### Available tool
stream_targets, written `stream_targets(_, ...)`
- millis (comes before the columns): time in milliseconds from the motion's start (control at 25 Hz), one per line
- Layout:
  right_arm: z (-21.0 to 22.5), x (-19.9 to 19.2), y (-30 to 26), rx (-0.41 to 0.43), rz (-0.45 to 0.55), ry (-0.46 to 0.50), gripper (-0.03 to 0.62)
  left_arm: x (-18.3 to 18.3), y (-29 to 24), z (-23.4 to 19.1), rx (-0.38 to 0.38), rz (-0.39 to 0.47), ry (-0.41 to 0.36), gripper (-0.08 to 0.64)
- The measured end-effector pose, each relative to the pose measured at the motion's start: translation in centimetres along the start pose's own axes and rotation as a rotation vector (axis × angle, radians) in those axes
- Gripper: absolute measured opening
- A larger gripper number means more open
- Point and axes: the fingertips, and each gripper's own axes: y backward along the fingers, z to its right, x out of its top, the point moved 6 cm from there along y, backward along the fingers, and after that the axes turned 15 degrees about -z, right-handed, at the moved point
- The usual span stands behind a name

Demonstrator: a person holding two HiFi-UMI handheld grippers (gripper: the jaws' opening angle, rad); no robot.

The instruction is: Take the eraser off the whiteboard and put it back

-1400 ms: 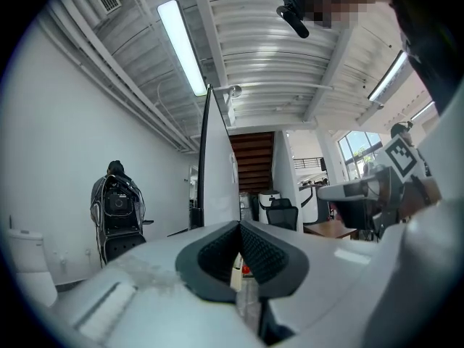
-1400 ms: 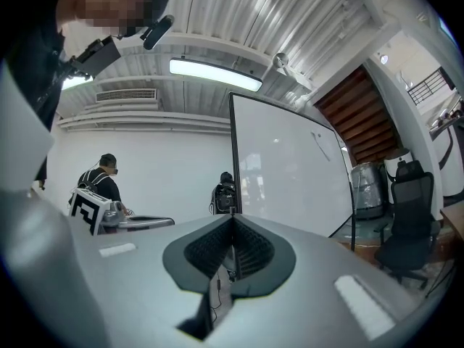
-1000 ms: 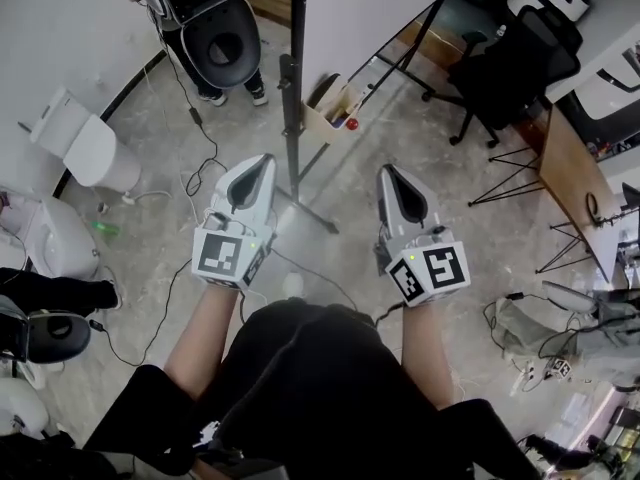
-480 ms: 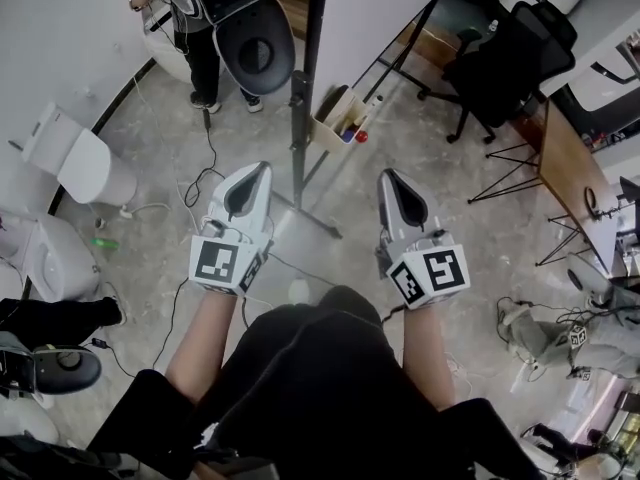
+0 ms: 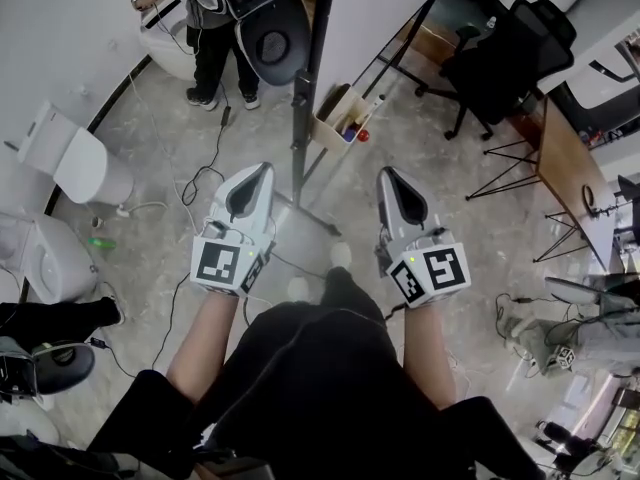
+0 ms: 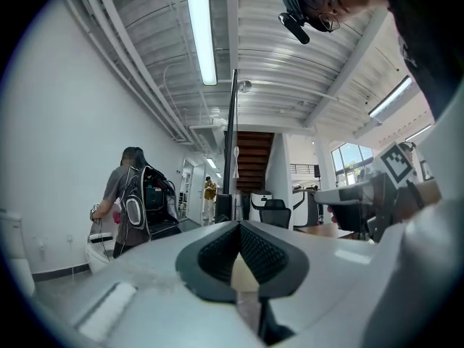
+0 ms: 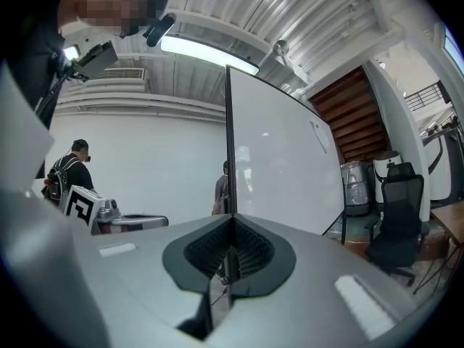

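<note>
Two grey two-jaw grippers, both pressed together and empty.
The left gripper (image 5: pixel 258 174) and right gripper (image 5: pixel 392 180) sit side by side, well short of the tall white whiteboard (image 5: pixel 380 8) beyond them. The eraser cannot be made out. Compared with a second ago, the beige marker tray (image 5: pixel 326 133) and the far-left person with a backpack (image 5: pixel 212 58) show more fully.

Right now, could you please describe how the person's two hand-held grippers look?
The left hand-held gripper and right hand-held gripper are pale grey tapered shells with dark ribbed pads; each carries a white cube with black square markers. Forearms are bare, clothing black.
</note>
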Motion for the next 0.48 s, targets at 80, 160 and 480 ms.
stream_targets(80, 0.3, 0.1, -0.2, 0.004, 0.005, -0.001, 0.009, 0.1, -0.2, 0.1, 0.0, 0.001, -0.005, 0.005)
stream_targets(160, 0.6, 0.1, -0.6, 0.011, 0.011, -0.001, 0.009, 0.2, -0.4, 0.2, 0.009, 0.003, -0.006, 0.005)
stream_targets(480, 4.1, 0.8, -3.6, 0.083, 0.017, 0.01, 0.009, 1.5, -3.1, 0.5, 0.075, 0.004, -0.01, 0.005)
